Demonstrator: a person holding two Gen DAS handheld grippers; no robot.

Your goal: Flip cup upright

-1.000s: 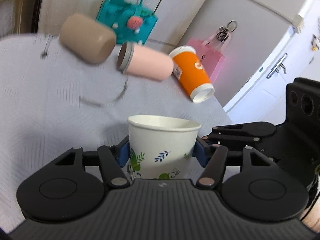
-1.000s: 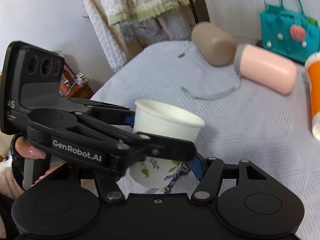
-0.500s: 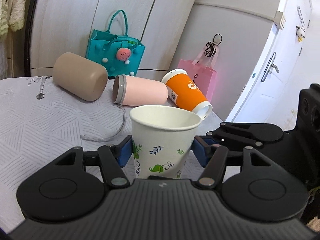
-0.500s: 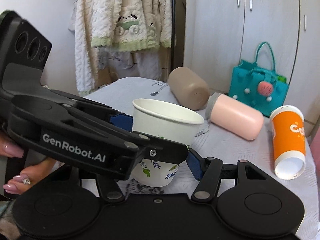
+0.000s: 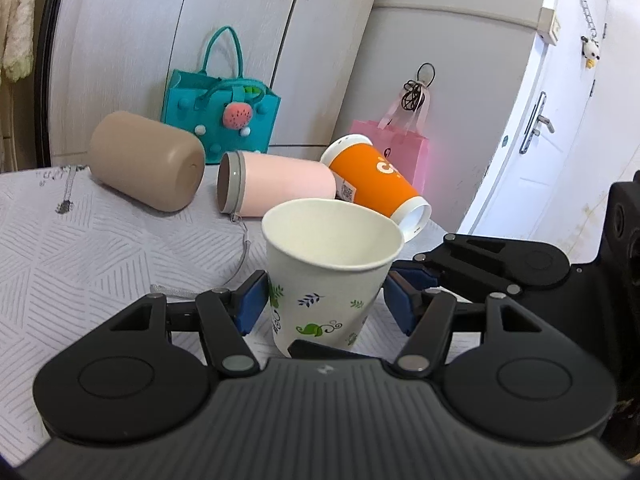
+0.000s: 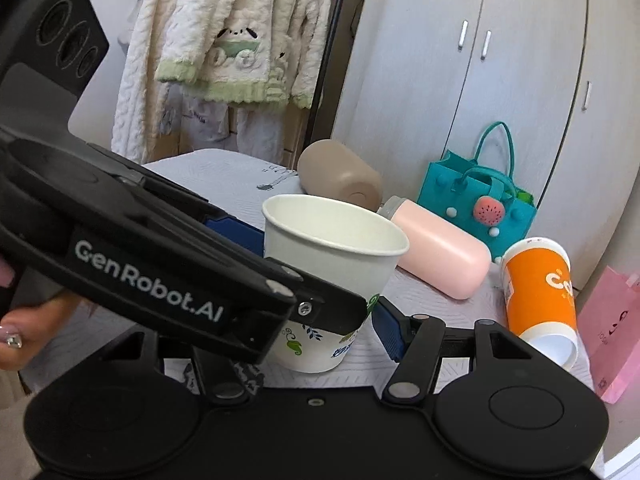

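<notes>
Left claw [image 5: 326, 304] brackets the lower wall of the white paper cup [image 5: 332, 280]. Its left pad touches the cup, but its right pad now shows a sliver of daylight. A second ago both pads bore on the cup, so the claw reads as slackened and spread, no longer pinching.

Right claw [image 6: 316, 332] is also spread. Its one visible pad sits just beside the cup without contact, and the other is hidden behind the left claw's body.

The bench [image 5: 100, 248] now carries the cup on its base, mouth up and leaning slightly. Earlier the view swung with the cup in the grip; it is now level.

In my judgement the flip itself is done, and only a clean withdrawal remains. A dragging pad could topple the light cup.

The tan tumbler [image 5: 148, 160], pink bottle [image 5: 280, 184] and orange cup [image 5: 376, 184] lie on their sides behind it.
</notes>
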